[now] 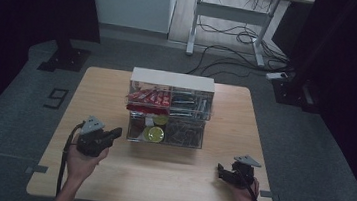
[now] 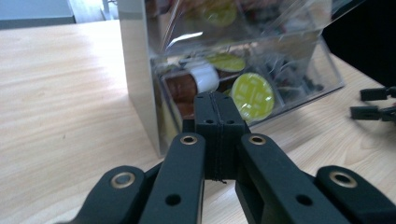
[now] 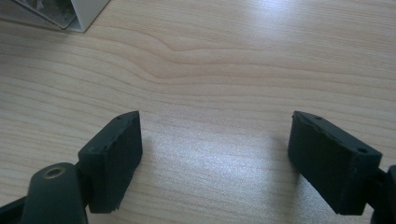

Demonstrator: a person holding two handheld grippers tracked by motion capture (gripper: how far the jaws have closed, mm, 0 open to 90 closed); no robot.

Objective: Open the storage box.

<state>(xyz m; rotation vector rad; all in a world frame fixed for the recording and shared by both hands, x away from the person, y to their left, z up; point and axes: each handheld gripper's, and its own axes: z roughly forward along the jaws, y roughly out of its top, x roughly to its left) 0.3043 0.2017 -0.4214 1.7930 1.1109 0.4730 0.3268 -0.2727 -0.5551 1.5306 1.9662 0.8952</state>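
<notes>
My left hand-held gripper (image 1: 114, 134), jaws pressed together on nothing, sits just left of the clear box (image 1: 166, 129) mid-worktop (image 1: 183, 176); right hand-held gripper (image 1: 220, 171) spread, farther (near right).

Clear organizer (image 1: 169, 112) on wooden table (image 1: 107, 88)

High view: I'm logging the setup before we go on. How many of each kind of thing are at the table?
Tongs: 2 (left tongs, right tongs)
Hands: 2 (left hand, right hand)
Clear box: 1
Table: 1
Total: 6
</notes>
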